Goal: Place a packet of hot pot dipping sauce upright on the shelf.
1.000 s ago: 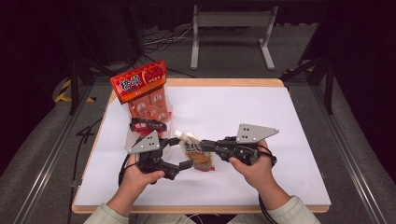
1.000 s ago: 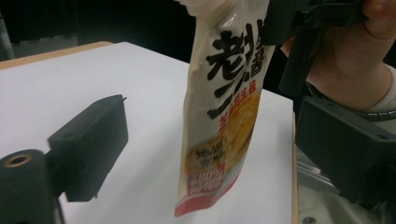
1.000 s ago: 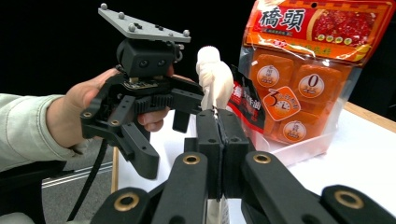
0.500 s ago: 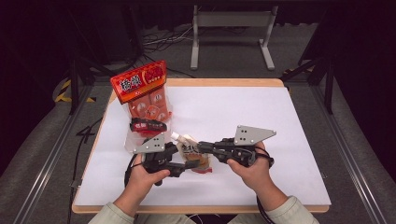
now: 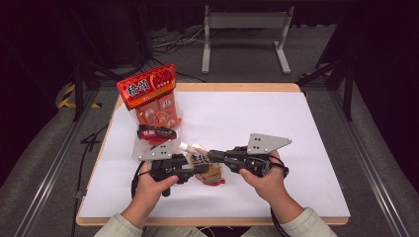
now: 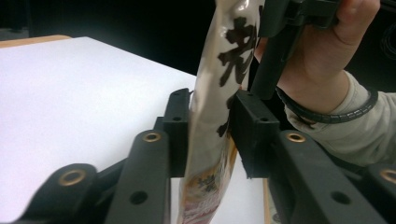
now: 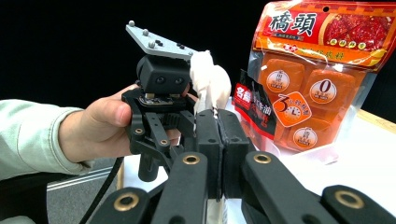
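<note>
Both my left gripper and right gripper clamp the small sauce packet above the desk, near the orange snack bag, so I should pull apart evenly.

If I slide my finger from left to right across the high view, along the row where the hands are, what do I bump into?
Left gripper → small packet held up between both grippers → right gripper → the hand holding it. The big orange snack bag stands farther back, so it is outside this row.
</note>
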`<state>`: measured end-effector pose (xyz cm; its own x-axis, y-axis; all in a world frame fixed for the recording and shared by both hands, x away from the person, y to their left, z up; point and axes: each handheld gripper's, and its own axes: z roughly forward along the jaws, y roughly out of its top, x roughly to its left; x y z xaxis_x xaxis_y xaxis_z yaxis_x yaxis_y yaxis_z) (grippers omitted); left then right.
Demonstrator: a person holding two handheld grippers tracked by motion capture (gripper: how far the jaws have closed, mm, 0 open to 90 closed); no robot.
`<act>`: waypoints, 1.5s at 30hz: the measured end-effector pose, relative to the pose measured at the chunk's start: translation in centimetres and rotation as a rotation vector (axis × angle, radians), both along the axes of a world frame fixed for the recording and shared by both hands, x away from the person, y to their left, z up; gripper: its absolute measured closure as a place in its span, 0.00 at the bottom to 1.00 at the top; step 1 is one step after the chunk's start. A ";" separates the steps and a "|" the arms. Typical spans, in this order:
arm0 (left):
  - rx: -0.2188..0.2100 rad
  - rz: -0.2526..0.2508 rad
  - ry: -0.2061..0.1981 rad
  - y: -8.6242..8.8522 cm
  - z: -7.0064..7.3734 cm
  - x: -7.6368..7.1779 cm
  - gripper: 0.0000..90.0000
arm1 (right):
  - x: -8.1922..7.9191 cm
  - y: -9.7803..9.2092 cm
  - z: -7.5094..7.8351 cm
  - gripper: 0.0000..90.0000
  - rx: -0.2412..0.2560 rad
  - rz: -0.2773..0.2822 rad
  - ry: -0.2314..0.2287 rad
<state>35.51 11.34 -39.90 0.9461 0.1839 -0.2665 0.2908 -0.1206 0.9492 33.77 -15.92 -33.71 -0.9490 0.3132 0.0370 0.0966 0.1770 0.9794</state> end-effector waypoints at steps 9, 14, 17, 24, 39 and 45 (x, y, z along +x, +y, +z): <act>0.025 -0.019 -0.005 0.1 0.5 -0.2 0.91 | 0.0 -0.1 0.0 1.00 0.008 -0.007 0.003; 0.040 -0.025 -0.007 0.2 0.7 -0.3 0.92 | 0.0 -0.1 -0.1 0.99 0.008 -0.006 0.002; 0.064 -0.021 -0.025 0.2 0.9 -0.3 0.94 | 0.0 -0.2 -0.1 0.98 0.008 -0.006 0.006; 0.135 0.001 -0.073 0.3 1.3 -0.3 0.94 | 0.4 -0.4 0.0 0.89 -0.005 -0.013 0.020; 0.175 0.034 -0.097 2.5 2.5 -0.4 0.95 | 0.7 -2.8 0.4 0.70 0.006 -0.071 0.030; 0.157 0.055 -0.099 3.9 3.2 -0.6 0.95 | 0.8 -4.5 0.3 0.65 -0.016 -0.118 0.029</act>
<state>34.95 15.22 -36.67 0.9538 0.2677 -0.1362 0.2068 -0.2565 0.9442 34.60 -20.45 -33.42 -0.9042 0.4232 0.0580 0.1460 0.1784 0.9731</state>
